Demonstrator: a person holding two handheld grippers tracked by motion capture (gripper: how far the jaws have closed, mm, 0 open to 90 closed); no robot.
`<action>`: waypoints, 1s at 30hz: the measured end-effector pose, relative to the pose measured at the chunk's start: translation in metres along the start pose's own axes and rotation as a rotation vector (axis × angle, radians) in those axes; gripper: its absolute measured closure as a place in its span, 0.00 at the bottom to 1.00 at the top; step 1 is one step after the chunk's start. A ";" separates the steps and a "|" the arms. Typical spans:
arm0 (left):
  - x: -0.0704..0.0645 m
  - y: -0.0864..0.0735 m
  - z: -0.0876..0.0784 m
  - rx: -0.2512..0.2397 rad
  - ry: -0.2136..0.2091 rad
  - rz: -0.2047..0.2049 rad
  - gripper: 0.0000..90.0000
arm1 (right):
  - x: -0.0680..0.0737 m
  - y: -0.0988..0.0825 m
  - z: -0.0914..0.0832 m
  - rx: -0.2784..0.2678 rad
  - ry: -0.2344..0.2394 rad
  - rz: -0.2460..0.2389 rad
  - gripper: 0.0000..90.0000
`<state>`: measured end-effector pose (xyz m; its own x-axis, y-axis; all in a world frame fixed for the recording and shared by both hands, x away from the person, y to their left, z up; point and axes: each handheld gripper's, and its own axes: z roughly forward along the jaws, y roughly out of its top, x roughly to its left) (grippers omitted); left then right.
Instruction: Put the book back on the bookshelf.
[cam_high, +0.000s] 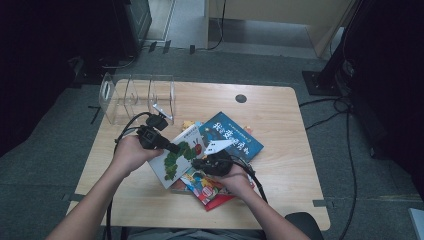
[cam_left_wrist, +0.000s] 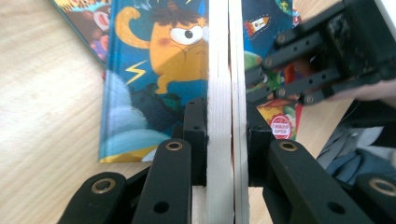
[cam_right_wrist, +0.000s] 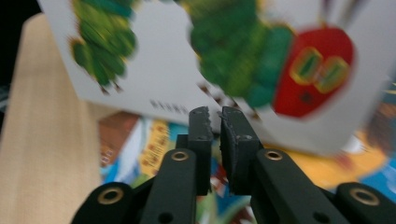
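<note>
Caterpillar book (cam_high: 181, 156) clamped edge-on in left hand-held gripper (cam_left_wrist: 227, 135); right hand-held gripper (cam_right_wrist: 215, 116) seemingly empty, barely parted.

high view: above, looking down on table (cam_high: 280, 165) | gripper views: close, along fingers | shared: caterpillar book (cam_high: 177, 157)

1. The table (cam_high: 280, 145) has a pale wood-grain top with a smooth, matt look
2. The caterpillar book (cam_high: 180, 155) has a white cover with a slight sheen; its edge, seen in the left gripper view, shows thick, stiff board pages of matt cream paper
3. The blue book (cam_high: 235, 135) has a glossy printed cover, smooth and brightly coloured
4. The left gripper (cam_left_wrist: 228, 140) is matt black plastic with brass-coloured metal rivets at its links
5. The right gripper (cam_right_wrist: 215, 126) has the same matt black finish, with rough, scuffed pads
6. The rack (cam_high: 135, 97) is clear, glossy plastic
</note>
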<state>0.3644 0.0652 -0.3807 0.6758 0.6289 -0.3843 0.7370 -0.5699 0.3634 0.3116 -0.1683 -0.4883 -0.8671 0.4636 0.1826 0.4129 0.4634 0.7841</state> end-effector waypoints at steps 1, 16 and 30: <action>0.001 0.000 -0.004 -0.005 0.005 -0.005 0.86 | -0.004 -0.001 -0.003 0.016 -0.031 0.011 0.86; 0.034 -0.003 -0.061 -0.109 0.170 -0.081 0.86 | -0.017 -0.011 -0.005 0.012 -0.174 -0.050 0.64; 0.064 0.002 -0.053 -0.147 0.279 -0.291 0.86 | -0.017 -0.012 -0.003 -0.002 -0.179 -0.065 0.61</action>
<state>0.4087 0.1319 -0.3599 0.3962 0.8830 -0.2518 0.8738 -0.2784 0.3986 0.3201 -0.1842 -0.4988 -0.8283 0.5598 0.0235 0.3572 0.4953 0.7919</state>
